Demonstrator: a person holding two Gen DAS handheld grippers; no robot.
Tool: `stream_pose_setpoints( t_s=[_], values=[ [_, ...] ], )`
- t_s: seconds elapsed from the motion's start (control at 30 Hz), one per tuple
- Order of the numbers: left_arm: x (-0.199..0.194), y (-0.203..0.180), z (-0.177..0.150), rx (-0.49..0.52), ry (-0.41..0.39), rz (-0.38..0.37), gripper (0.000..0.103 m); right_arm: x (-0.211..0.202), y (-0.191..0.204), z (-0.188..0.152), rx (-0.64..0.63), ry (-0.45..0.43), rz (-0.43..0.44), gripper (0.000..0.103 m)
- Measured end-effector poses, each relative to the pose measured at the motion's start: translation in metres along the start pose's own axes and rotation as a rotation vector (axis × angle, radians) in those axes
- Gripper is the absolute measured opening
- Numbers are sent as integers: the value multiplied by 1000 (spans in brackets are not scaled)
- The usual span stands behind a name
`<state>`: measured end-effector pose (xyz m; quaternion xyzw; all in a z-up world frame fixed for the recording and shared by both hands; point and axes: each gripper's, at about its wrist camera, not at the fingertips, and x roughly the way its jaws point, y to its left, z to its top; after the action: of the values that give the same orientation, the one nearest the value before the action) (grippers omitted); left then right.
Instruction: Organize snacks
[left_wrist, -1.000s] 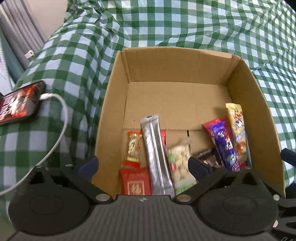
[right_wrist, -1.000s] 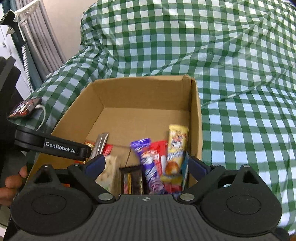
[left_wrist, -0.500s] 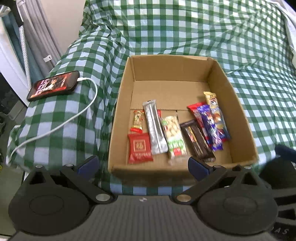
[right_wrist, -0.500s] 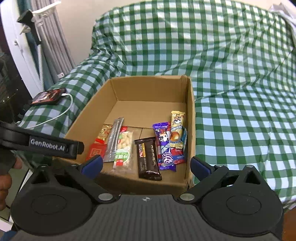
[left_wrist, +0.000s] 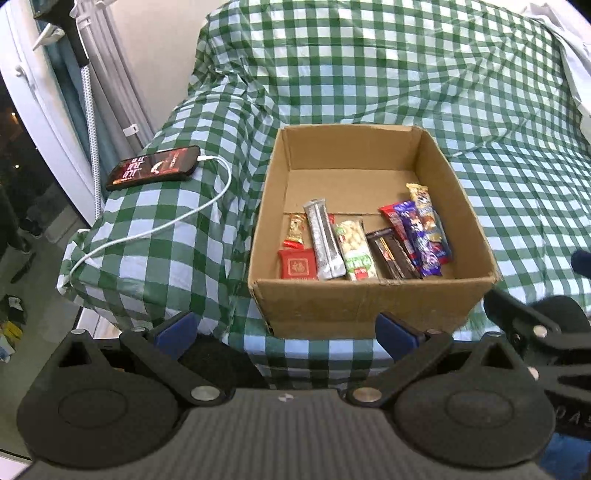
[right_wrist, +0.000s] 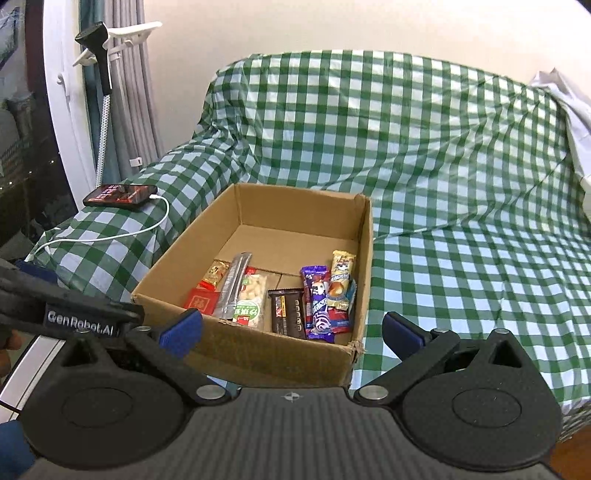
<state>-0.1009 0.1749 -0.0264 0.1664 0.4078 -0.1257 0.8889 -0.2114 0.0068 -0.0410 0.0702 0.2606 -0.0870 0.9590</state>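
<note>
Open brown cardboard box (left_wrist: 369, 302) on the green-and-white checked cloth (right_wrist: 461, 166) of a sofa, near its front edge. Inside, side by side along the near wall: red square packet (left_wrist: 297, 263), gold-wrapped sweet (left_wrist: 296, 229), silver stick sachet (left_wrist: 324, 240), clear peanut bag (left_wrist: 355, 248), dark chocolate bar (left_wrist: 391, 252), purple bar (left_wrist: 419, 240), yellow bar (left_wrist: 428, 218). Left gripper (left_wrist: 286, 334) spread wide, empty, in front of the box. Right gripper (right_wrist: 291, 332) likewise fully spread, just been opening, nothing between the pads. Black phone (left_wrist: 153, 168) on its white cable (left_wrist: 155, 229) on the armrest, left of the box.

Checked sofa (left_wrist: 369, 74): box (left_wrist: 369, 306), phone (left_wrist: 153, 168).
</note>
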Motion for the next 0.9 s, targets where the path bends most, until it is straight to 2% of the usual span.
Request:
stream_pose_setpoints(
  t_s=[0.17,0.53,0.9],
  values=[
    [-6,4,-9,-23,13,-7,103,-12,4,-5,-25,-22,-9,102],
    [-18,4,-13,-15,-10,15,103,-25,10,-8,-54,-69,-9,102],
    [-17,5,-13,-13,-4,15,103,-24,9,-9,-49,-72,-3,102]
  ],
)
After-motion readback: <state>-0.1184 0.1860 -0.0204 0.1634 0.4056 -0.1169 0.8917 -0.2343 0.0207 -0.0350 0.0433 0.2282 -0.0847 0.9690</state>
